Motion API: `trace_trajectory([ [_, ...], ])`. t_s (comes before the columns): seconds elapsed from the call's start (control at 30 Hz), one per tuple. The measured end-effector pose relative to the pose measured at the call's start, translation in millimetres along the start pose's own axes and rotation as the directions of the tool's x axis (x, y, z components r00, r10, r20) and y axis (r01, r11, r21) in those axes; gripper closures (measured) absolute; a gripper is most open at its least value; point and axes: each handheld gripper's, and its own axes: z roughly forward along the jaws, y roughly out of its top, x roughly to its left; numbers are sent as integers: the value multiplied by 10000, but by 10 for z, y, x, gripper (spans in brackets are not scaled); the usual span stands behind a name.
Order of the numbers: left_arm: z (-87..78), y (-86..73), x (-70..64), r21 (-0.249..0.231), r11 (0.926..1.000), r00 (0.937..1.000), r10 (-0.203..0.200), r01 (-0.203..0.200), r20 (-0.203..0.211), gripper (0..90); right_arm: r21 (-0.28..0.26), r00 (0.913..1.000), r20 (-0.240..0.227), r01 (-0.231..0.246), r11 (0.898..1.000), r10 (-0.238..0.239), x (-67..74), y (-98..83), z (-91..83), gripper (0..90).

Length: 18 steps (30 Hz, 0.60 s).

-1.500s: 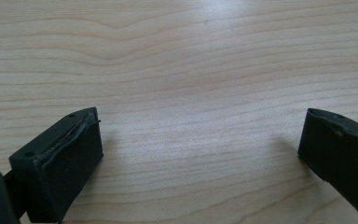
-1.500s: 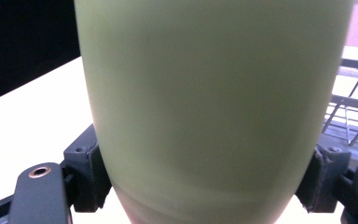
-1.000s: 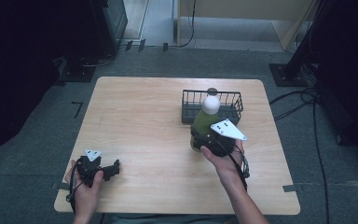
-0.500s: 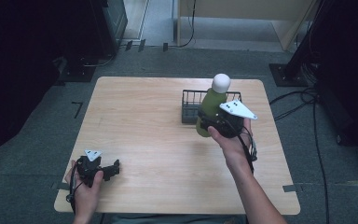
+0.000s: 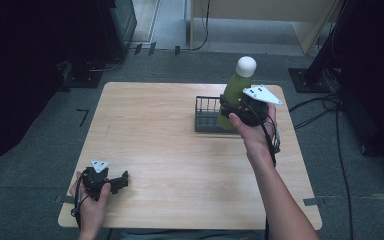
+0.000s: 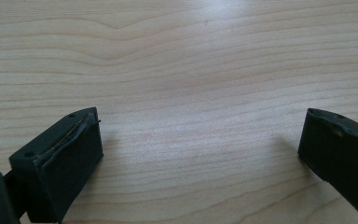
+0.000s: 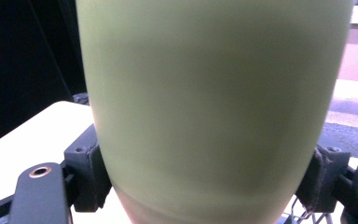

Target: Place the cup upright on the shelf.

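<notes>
Inspection at this moment: my right gripper (image 5: 236, 106) is clamped on the lower body of the green bottle (image 5: 234, 92), one jaw pressed against each flank, as the right gripper view confirms with the bottle (image 7: 214, 107) bulging between both pads. The bottle is clear of the table (image 5: 170, 150), held in the air above the black wire basket (image 5: 207, 116) at the far right of the table. Its long axis stands nearly upright, leaning slightly, with the white cap (image 5: 246, 66) on top and the base pointing down toward the basket. The relation that governs the coming move, in my judgement: the basket lies directly below and a little to the near-left of the bottle's base, so the bottle needs to go down along its own axis, with the base centred inside the wire walls rather than over the rim. My right hand is the one at the basket; my left gripper (image 5: 117, 181) rests well apart at the near-left corner of the table, jaws spread wide with nothing but bare wood (image 6: 191, 93) between them. Risk noted: a tilted base could catch on the basket's rim.
</notes>
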Motion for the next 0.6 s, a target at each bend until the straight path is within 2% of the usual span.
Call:
trace_trajectory([
  [0.23,0,0,0,0,10000,10000,6,-6,-5,0,-185,9992,341,-218,9996,224,-119,66,147,210],
  [0.37,0,0,0,1,10000,10000,6,-6,3,0,-239,9984,541,-140,9996,153,-156,90,219,209],
  [0.53,0,0,1,9,10000,10000,10,-10,4,0,-225,9975,678,-207,9995,222,-231,74,323,210],
  [0.6,0,0,0,8,10000,10000,4,-4,7,0,-206,9964,794,-265,9994,280,-306,35,399,209],
])
